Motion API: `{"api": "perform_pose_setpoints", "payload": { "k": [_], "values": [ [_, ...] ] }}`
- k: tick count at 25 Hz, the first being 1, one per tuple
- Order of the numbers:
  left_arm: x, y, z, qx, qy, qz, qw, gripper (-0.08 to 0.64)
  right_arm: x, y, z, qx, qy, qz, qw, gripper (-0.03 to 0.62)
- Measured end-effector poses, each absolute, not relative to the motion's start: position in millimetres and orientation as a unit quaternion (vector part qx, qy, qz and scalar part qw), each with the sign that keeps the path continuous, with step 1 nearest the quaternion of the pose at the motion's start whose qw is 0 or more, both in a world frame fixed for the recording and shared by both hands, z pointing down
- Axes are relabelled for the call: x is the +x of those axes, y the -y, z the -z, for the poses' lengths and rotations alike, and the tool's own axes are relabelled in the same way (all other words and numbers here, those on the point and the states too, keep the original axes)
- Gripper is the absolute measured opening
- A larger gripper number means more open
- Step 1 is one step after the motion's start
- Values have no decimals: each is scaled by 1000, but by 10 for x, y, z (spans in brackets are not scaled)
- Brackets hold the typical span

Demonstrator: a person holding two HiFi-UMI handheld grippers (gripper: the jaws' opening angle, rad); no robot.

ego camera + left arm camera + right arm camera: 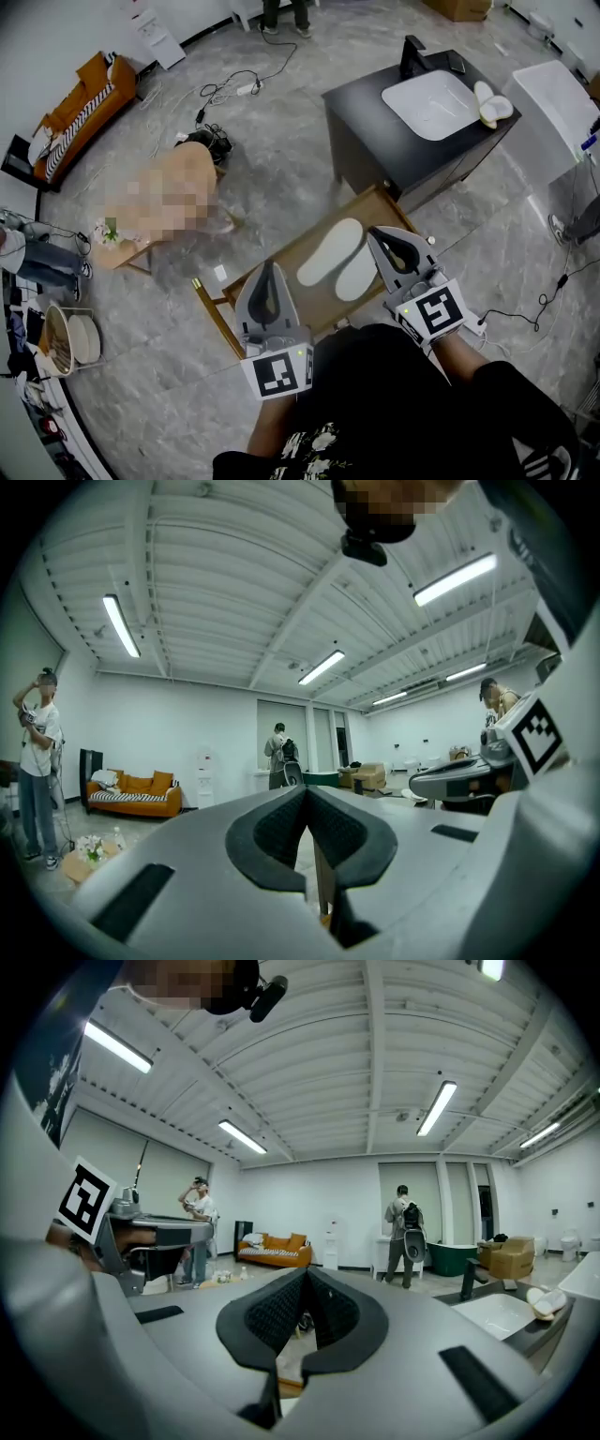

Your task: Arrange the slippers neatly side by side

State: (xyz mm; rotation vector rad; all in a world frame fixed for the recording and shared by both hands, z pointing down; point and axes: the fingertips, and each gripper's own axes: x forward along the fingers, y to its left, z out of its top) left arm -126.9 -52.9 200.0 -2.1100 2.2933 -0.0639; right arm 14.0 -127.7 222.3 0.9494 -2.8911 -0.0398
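Two white slippers lie close together, slanted, on a low wooden table [298,242] in the head view: one slipper [330,251] to the left, the other slipper [357,273] beside it at the right. My left gripper [270,266] hovers over the table's near left part, shut and holding nothing. My right gripper [374,232] is above the table's right side, next to the right slipper's toe end, also shut and holding nothing. In the left gripper view [306,793] and the right gripper view [305,1275] the pads meet with nothing between them; neither of these views shows a slipper.
A black cabinet [375,141] with a white sink [431,103] stands behind the table, with another pair of light slippers [491,103] on it. A white unit [562,108] is at the far right. An orange sofa [84,103], floor cables [230,89] and standing people surround the area.
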Motion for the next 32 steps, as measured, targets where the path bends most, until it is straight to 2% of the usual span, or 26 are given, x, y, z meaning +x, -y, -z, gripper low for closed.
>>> {"api": "perform_pose_setpoints", "payload": {
  "k": [12, 32],
  "values": [
    [-1447, 466, -2103, -624, -780, 49, 1, 0, -284, 1436, -2316, 238, 970, 4, 47, -8],
    [-1185, 961, -3033, -605, -779, 113, -122, 2, -44, 1953, -3217, 182, 969, -69, 152, -8]
  ]
}}
